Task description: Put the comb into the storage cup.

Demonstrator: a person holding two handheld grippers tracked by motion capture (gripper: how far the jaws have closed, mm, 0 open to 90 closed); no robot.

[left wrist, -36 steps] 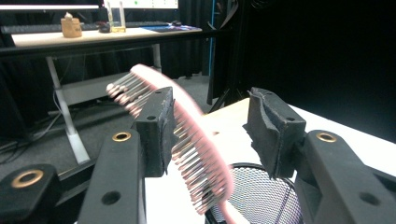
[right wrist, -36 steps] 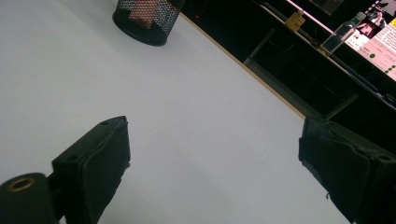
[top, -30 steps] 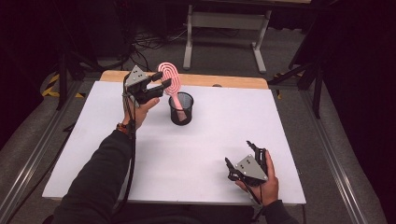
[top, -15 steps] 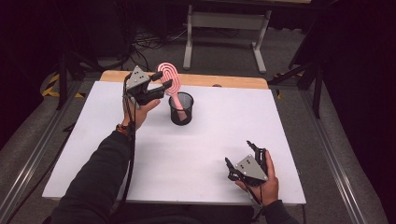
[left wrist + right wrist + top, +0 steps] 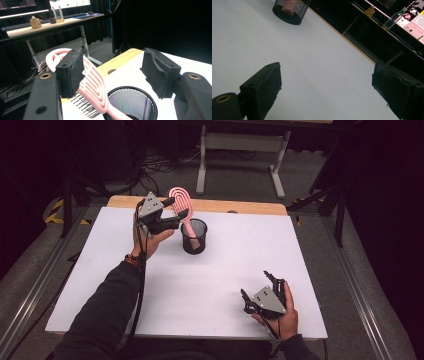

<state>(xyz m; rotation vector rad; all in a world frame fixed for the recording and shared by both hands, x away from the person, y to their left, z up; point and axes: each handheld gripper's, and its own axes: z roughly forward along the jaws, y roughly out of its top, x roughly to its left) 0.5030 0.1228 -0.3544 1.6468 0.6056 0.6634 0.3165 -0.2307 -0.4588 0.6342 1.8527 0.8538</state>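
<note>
Closest to the person, the right gripper (image 5: 261, 289) sits low over the near right part of the white table (image 5: 240, 255), jaws spread wide with nothing between them, just bare tabletop in the right gripper view. Further out on the left, the left gripper (image 5: 172, 211) is up by the pink plastic hairbrush with the looped openwork head (image 5: 181, 205), and its jaws have just been opening: one pad is right against the brush head, the other stands well off it, so no real pinch. The brush stands tilted with its handle down inside the black wire mesh cup (image 5: 194, 236), head poking up above the rim. Past that there's the wooden table edge (image 5: 240, 206) and a grey metal desk frame (image 5: 240, 140) on the floor
</note>
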